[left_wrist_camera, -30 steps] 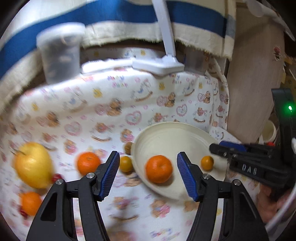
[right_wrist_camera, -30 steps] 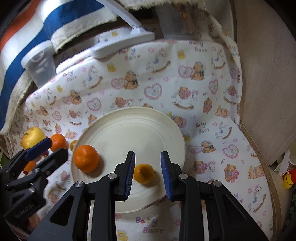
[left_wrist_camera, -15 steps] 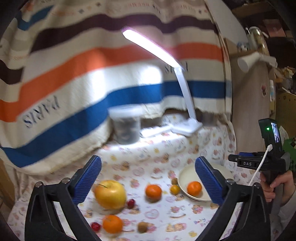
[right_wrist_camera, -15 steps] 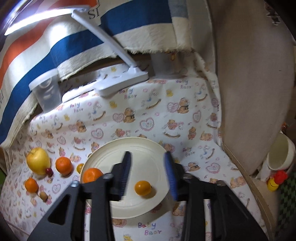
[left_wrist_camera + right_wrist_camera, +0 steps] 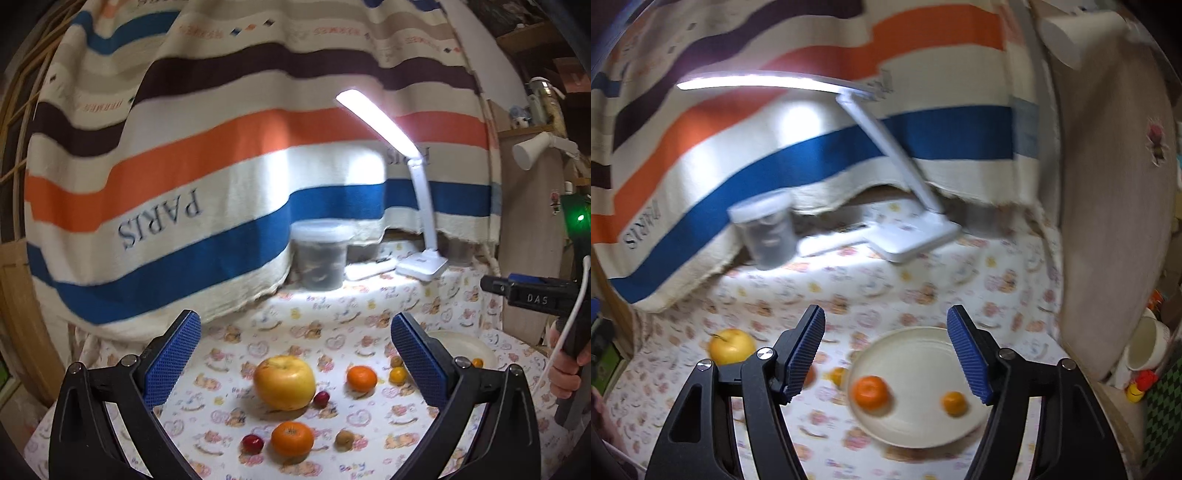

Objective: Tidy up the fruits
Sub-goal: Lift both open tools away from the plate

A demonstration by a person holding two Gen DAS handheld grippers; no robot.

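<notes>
Fruits: apple (image 5: pixel 283 383) beside cherry (image 5: pixel 321 398), plate (image 5: pixel 916 343) holding tangerine (image 5: pixel 870 392), both jaws released, lamp (image 5: pixel 421 264) behind

Your left gripper's right pad (image 5: pixel 419 363) hides most of plate (image 5: pixel 476 345). Your right gripper's left pad (image 5: pixel 805 356) covers orange (image 5: pixel 811 376) behind it. Right wrist view motion-blurred: tablecloth (image 5: pixel 923 291) print unreadable, jar (image 5: pixel 766 230) contents indistinct. Small brown fruit (image 5: pixel 344 440) too small to name.
</notes>
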